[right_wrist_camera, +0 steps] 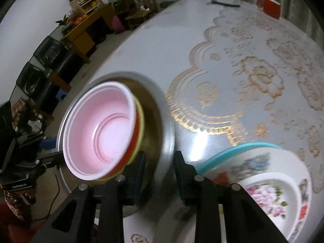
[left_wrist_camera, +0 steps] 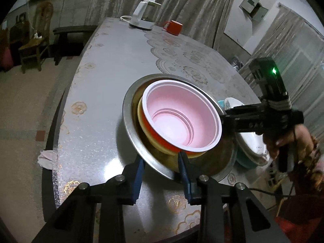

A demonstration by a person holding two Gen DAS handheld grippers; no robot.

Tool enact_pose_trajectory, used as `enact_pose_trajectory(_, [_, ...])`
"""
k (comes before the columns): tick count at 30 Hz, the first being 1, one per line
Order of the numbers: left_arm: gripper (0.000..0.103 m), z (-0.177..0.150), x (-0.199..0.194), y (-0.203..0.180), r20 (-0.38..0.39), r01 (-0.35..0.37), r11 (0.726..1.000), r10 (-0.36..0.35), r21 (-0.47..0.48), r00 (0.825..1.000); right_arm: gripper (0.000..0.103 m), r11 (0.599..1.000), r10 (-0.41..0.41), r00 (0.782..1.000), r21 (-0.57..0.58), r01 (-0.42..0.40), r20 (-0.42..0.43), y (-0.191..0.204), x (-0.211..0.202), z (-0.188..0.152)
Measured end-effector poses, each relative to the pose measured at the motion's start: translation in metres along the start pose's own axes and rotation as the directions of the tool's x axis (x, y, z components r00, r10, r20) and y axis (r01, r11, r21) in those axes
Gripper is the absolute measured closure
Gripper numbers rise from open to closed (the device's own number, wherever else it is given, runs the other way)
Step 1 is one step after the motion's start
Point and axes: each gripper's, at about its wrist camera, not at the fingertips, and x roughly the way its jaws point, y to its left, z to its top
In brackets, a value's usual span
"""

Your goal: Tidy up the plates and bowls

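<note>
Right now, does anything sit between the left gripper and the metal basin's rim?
Nothing visible does. The left gripper straddles the basin at its near rim, one finger outside and one inside beside the stacked bowls. I cannot tell whether the pads press on the rim.

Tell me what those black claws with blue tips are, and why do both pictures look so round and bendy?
They are two hand-held grabbers, each with a wide-eyed camera that bends the view. One picture looks along the left gripper, the other along the right gripper. On the table sits a metal basin with a pink bowl stacked on other bowls inside. Both grippers straddle the basin's rim; whether they squeeze it, I cannot tell. A flowered plate lies beside it.
</note>
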Motion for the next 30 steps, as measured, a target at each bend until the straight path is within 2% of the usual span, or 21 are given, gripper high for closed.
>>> enact_pose_trajectory(2, [0.068, -0.002, 0.001, -0.001, 0.009, 0.007, 1.0, -0.007, 0.003, 1.0, 0.079, 0.999, -0.024, 0.999, -0.027, 0.025, 0.038, 0.007, -0.001, -0.003])
enact_pose_trajectory(5, [0.062, -0.005, 0.006, -0.004, 0.002, 0.021, 1.0, -0.021, 0.016, 1.0, 0.081, 1.0, 0.006, 0.997, 0.021, -0.007, 0.072, 0.006, -0.001, -0.009])
enact_pose_trajectory(8, [0.061, -0.005, 0.009, -0.004, 0.001, 0.027, 1.0, -0.027, 0.015, 1.0, 0.084, 0.999, -0.002, 0.995, 0.039, -0.002, 0.098, 0.007, -0.001, -0.014])
enact_pose_trajectory(11, [0.061, -0.005, 0.01, -0.004, 0.009, 0.028, 0.999, -0.028, 0.018, 1.0, 0.086, 0.997, 0.023, 0.992, 0.077, -0.033, 0.123, 0.001, -0.003, -0.018])
enact_pose_trajectory(17, [0.058, -0.009, 0.009, -0.01, 0.053, -0.018, 0.999, 0.016, 0.04, 0.998, 0.086, 0.996, -0.012, 0.988, 0.092, -0.003, 0.157, 0.002, -0.005, -0.025])
enact_pose_trajectory(21, [0.055, -0.011, 0.011, -0.019, 0.082, -0.078, 0.995, 0.072, 0.07, 0.994, 0.086, 0.992, 0.004, 0.986, 0.127, -0.025, 0.165, 0.001, -0.01, -0.022])
enact_pose_trajectory(28, [0.055, -0.012, 0.016, -0.015, 0.045, -0.035, 0.999, 0.036, -0.007, 0.998, 0.086, 0.989, 0.027, 0.985, 0.141, -0.052, 0.171, 0.004, -0.008, -0.023])
enact_pose_trajectory(30, [0.048, -0.012, 0.018, -0.016, 0.034, -0.02, 0.999, 0.021, -0.03, 0.999, 0.086, 0.989, 0.022, 0.985, 0.138, -0.046, 0.17, 0.005, -0.007, -0.022])
